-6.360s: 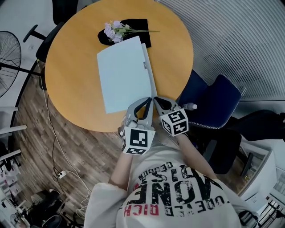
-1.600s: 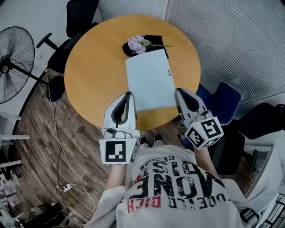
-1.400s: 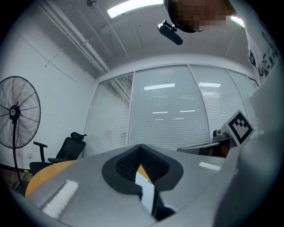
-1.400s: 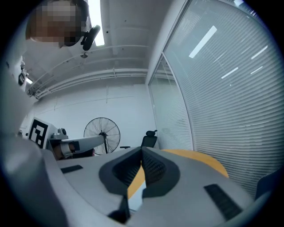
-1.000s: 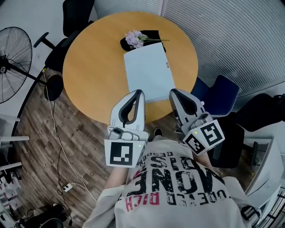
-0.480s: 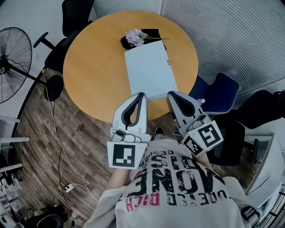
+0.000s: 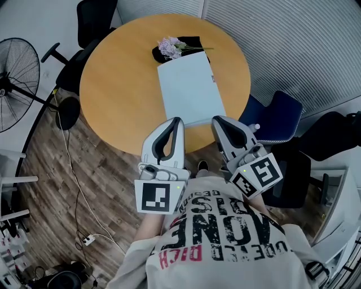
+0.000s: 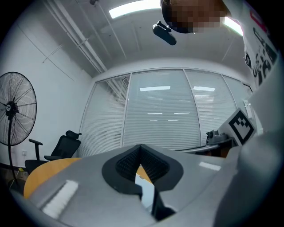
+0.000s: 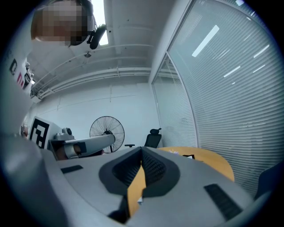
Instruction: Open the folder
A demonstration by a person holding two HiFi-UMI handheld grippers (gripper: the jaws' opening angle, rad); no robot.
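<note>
A pale blue folder lies closed and flat on the round wooden table, its near edge by the table's front rim. My left gripper hovers at that rim, just left of the folder's near corner, jaws shut and empty. My right gripper is held beside it, just right of the folder's near edge, also shut with nothing in it. In the left gripper view the closed jaws fill the lower frame, and a sliver of the folder shows below them. The right gripper view shows its closed jaws pointing level over the table.
A sprig of purple flowers lies on a black cloth at the folder's far end. A standing fan and a black chair are to the left, a blue chair at the right. Cables trail on the wooden floor.
Earlier the two grippers were spread apart on either side of the folder's near end; they have drawn in close together. Over the last half second nothing has visibly moved.
</note>
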